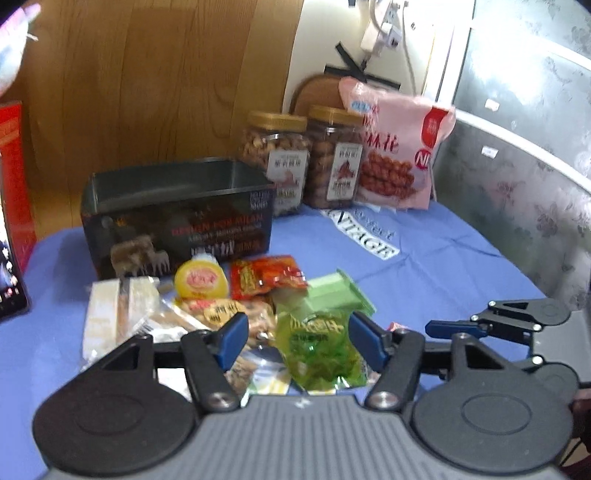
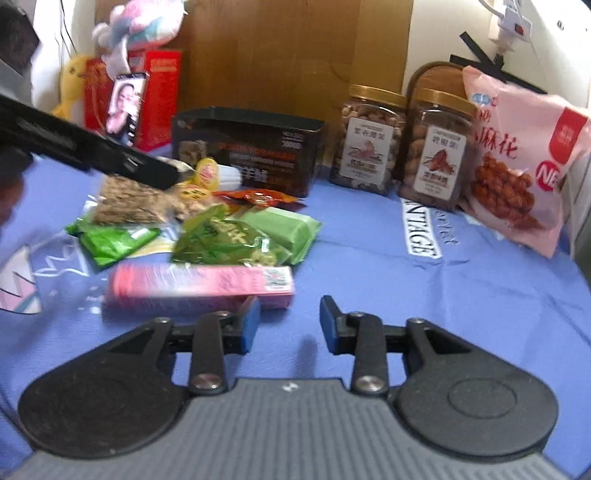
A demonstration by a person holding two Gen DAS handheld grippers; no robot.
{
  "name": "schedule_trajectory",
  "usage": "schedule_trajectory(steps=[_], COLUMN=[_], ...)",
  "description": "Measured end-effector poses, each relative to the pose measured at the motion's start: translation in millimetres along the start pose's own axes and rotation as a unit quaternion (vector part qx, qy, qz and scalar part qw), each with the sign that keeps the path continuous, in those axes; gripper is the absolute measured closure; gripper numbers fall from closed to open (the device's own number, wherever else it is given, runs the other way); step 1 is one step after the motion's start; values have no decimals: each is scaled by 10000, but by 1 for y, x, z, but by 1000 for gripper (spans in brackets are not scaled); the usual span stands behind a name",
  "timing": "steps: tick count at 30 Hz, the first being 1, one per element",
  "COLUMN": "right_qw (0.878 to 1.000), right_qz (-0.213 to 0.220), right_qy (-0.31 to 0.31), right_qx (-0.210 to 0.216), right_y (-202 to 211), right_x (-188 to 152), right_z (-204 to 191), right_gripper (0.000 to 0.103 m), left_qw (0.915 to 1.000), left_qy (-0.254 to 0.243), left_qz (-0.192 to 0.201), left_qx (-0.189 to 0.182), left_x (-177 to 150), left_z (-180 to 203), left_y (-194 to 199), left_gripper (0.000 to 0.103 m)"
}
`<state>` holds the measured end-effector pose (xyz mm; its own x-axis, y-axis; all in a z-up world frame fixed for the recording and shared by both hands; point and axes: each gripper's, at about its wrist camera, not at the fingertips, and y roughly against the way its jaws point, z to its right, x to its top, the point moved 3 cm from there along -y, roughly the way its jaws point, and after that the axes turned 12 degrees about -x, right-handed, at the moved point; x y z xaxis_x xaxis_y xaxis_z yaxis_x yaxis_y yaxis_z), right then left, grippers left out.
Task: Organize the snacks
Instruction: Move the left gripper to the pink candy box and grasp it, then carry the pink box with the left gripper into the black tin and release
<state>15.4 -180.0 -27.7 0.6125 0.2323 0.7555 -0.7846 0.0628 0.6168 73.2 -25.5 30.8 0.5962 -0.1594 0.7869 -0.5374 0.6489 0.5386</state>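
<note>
A pile of small snack packets lies on the blue cloth in front of an open dark tin box (image 1: pixel 177 214), which also shows in the right wrist view (image 2: pixel 247 147). My left gripper (image 1: pixel 295 338) is open above the pile, its fingers either side of a green crinkled packet (image 1: pixel 319 354). Behind it lie a green bar (image 1: pixel 338 293), a red packet (image 1: pixel 266 277) and a yellow jelly cup (image 1: pixel 199 278). My right gripper (image 2: pixel 290 323) is open and empty over the cloth, just in front of a pink box (image 2: pixel 199 286). The green packet also shows in the right wrist view (image 2: pixel 225 242).
Two nut jars (image 1: pixel 277 162) (image 1: pixel 334 158) and a pink snack bag (image 1: pixel 397 147) stand at the back right. A red box (image 2: pixel 147 96) and plush toys (image 2: pixel 136 22) stand at the back left. The left gripper's body (image 2: pixel 85 144) crosses the right wrist view.
</note>
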Motion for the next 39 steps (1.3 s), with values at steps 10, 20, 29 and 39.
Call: schedule_trajectory(steps=[10,20,29,39], right_qw=[9902,9651,9539,9687], right_qz=[336,208,10,-91], right_qy=[858,1349,1639,1211], right_qx=[1050,2236,2513,2164], right_y=[2,-24,18,-2], right_x=[4,12,-9,-2], right_z=[19,12,7,12], right_gripper=[28,24,23,53], left_qw=[9961,9689,9669,9761], left_qy=[674,2049,2355,1901], left_qz=[-223,-707,-465,-702], left_qx=[-525,-1190,-869,-788], left_x=[-38,-64,-64,-54], left_z=[15,15,-12,3], left_y=[40,7,18,8], left_gripper=[42,54,58,61])
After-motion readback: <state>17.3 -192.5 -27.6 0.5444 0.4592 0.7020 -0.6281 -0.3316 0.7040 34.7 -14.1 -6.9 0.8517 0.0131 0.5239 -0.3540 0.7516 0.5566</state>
